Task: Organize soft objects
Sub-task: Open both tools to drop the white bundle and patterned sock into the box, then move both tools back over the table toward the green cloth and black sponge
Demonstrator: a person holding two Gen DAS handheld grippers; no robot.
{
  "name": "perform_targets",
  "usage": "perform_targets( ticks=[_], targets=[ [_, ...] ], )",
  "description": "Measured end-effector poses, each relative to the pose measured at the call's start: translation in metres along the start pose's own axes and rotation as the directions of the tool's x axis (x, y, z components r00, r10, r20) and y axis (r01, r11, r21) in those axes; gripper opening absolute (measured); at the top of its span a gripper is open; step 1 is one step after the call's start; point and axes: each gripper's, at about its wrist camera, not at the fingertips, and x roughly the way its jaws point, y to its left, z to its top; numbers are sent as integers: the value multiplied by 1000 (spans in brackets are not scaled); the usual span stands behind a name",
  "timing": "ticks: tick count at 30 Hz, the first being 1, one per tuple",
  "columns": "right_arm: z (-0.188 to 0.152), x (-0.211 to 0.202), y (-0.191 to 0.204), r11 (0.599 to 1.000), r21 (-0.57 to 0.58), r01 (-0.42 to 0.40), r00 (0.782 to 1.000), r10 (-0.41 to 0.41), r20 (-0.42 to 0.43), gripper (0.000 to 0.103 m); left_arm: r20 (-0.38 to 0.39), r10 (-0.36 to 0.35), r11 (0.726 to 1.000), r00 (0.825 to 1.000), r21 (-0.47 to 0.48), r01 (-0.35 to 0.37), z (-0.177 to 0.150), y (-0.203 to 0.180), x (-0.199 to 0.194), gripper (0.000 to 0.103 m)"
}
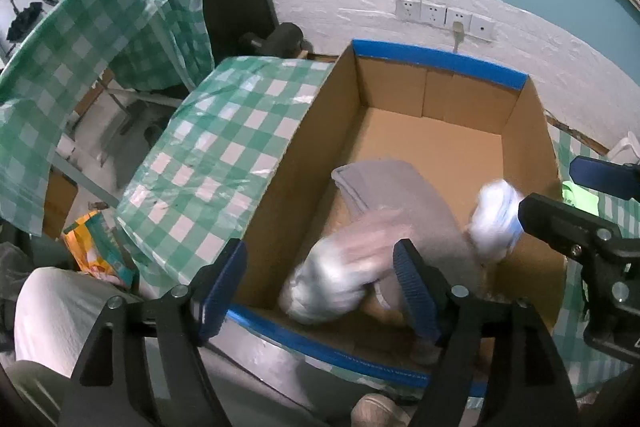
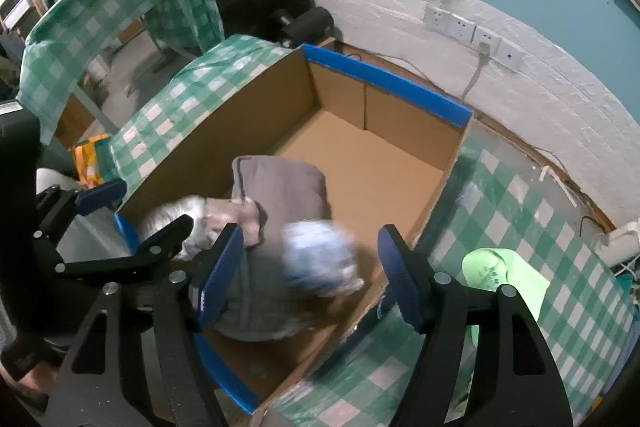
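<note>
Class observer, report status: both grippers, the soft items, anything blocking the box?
Left gripper open, right gripper open. Grey cloth and two blurred white bundles in cardboard box. Nothing blocking.

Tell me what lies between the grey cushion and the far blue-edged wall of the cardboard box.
Nothing: bare cardboard floor runs from the grey cushion to the far wall. Both wrist views show it.
</note>
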Motion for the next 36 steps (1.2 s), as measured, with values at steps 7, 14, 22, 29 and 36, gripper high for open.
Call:
perform_targets(
  ticks=[7, 14, 22, 29, 36],
  targets=[
    [-1, -7, -9, 1000, 30, 2, 1000, -2, 12, 71, 20, -20, 1000, 1000, 11, 20, 1, -6, -6, 77],
    [-7, -12, -25, 997, 71, 19, 1000, -20, 10, 71, 37, -41, 999, 998, 31, 40, 2, -15, -11, 77],
    [-19, -22, -47, 993, 109, 38, 999, -39, 10, 71, 66, -73, 995, 995, 68, 68, 3, -31, -21, 77],
    [-35, -32, -69, 987, 146, 62, 998, -63, 5, 71, 81, -94, 993, 992, 83, 87, 6, -45, -31, 77],
    [-51, -42, -94, 977, 193, 88, 996, -90, 1, 71, 91, -115, 985, 989, 139, 101, 5, -73, -38, 78]
  ],
)
